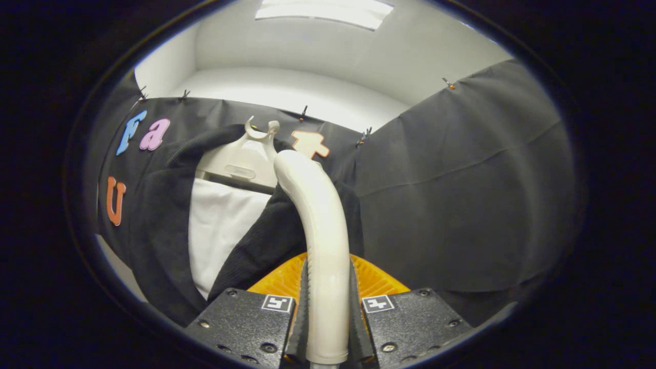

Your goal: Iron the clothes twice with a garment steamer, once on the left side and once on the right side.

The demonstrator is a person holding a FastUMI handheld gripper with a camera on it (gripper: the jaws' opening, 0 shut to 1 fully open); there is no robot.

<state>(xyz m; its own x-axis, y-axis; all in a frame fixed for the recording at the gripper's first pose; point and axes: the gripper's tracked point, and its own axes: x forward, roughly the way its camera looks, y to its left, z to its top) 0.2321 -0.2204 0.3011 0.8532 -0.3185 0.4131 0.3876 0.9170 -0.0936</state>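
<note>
The tongs are clamped on the garment steamer: one finger presses on the left of its pale handle and the other presses on the right, so the handle stands gripped between the two. From there the handle rises straight up out of the fingers, then curves over to the left and ends in a rounded top. Just behind the fingers, low down, a ribbed orange part fans out on both sides of the handle; I cannot tell what it belongs to.

Beyond the steamer hangs the dark garment, a knitted jacket or cardigan worn open at the front. Its left half drops down well to the left of the handle, and its right half lies folded in a slant just behind the handle, so the top of the steamer stands against that right side of the cloth. Whether the steamer's head touches the fabric I cannot tell, since the head faces away. Between the two dark halves a white panel shows, the front of the stand the garment hangs on. Above it sits a pale hanger piece with a hook on top, close to the left of the steamer's rounded top.

Behind everything hangs the black cloth wall, pinned along its upper edge with small clips. Over it the white booth wall rises to a bright ceiling light.
</note>
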